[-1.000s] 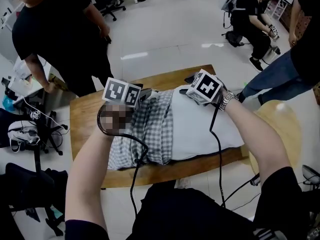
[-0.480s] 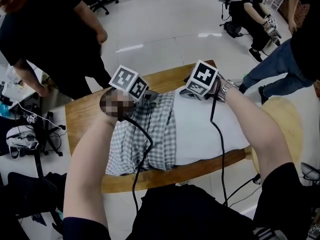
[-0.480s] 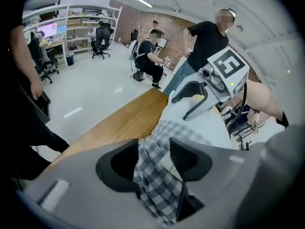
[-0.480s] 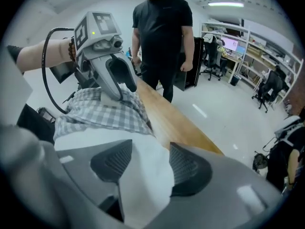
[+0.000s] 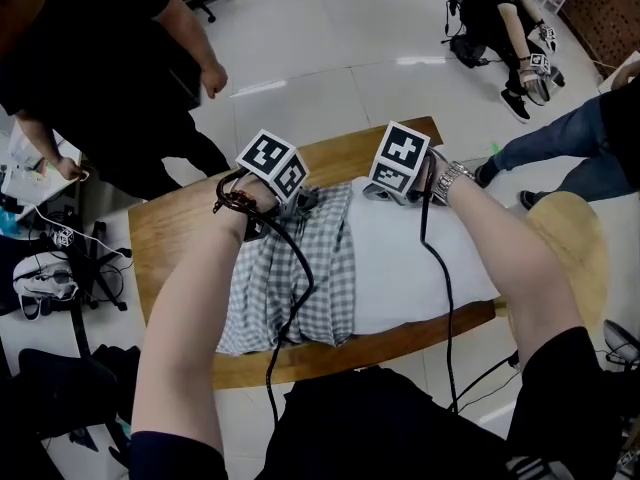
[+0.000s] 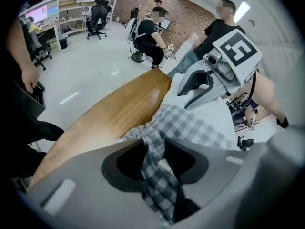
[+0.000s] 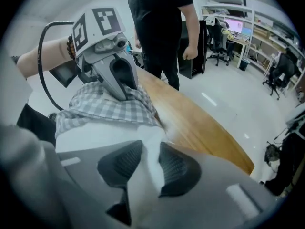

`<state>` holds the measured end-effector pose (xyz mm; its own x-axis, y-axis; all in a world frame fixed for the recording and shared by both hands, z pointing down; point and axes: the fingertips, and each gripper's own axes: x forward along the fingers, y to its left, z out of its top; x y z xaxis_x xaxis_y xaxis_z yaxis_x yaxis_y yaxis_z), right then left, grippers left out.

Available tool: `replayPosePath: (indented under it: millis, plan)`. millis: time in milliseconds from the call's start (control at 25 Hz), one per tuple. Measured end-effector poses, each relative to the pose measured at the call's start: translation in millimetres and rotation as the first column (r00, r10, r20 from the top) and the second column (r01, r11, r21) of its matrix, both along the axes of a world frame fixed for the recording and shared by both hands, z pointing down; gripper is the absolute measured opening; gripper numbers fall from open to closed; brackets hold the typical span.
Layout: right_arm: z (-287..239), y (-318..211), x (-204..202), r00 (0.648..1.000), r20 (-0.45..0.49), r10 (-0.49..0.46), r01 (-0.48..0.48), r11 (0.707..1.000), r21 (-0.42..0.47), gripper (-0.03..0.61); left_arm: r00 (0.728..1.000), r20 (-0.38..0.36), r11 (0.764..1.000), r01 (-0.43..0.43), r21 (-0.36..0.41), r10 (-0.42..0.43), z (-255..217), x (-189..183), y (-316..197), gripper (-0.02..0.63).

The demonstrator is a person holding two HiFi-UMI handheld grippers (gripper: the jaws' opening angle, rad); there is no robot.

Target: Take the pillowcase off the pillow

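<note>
Pillowcase (image 5: 290, 278): checked, bunched over the left half of the pillow (image 5: 420, 268), on the wooden table (image 5: 180, 238).
Left gripper (image 6: 153, 161): jaws just closed in, pinching a pillowcase fold.
Right gripper (image 7: 147, 168): jaws just closed in, pinching white pillow fabric.
Hidden: head view, jaw tips behind marker cubes (image 5: 272, 163).

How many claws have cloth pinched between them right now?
2. The left claw pinches the checked pillowcase; the right claw pinches the white pillow. Both have just been closing.
</note>
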<state>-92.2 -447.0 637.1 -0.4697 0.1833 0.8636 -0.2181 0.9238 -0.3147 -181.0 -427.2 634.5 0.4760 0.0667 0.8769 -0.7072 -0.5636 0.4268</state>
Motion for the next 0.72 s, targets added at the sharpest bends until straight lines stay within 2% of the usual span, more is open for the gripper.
replayPosePath:
  millis: [40, 120, 200, 320, 520, 720]
  plan:
    - [1.1, -0.2, -0.2, 1.0, -0.004, -0.001, 0.001, 1.0, -0.003, 0.082, 1.0, 0.005, 1.0, -0.001, -0.004, 0.001, 1.9, -0.2, -0.9, 0.134]
    - [2.3, -0.7, 1.0, 1.0, -0.009, 0.004, -0.004, 1.0, -0.002, 0.02, 1.0, 0.015, 1.0, 0.005, 0.001, -0.005, 2.7, 0.0, -3.9, 0.093]
    - [2.1, -0.2, 3.2, 1.0, -0.009, 0.019, -0.019, 1.0, 0.006, 0.011, 1.0, 0.018, 1.0, 0.02, 0.015, -0.02, 1.1, 0.0, -5.0, 0.058]
    - [-5.2, -3.2, 4.4, 0.998, 0.002, 0.068, -0.068, 0.997, 0.022, 0.009, 0.997, 0.01, 0.997, 0.07, 0.036, -0.07, -5.2, -7.1, -7.7, 0.043]
    - [-17.9, -2.7, 18.6, 0.992, 0.015, 0.122, -0.122, 0.99, 0.069, 0.008, 0.985, 0.015, 0.983, 0.172, 0.065, -0.173, -11.8, -21.5, -4.4, 0.035]
    - [-34.4, 1.0, 31.4, 0.99, 0.02, 0.14, -0.141, 0.978, 0.152, 0.006, 0.968, 0.028, 0.962, 0.245, 0.116, -0.25, -19.7, -32.9, 2.6, 0.029]
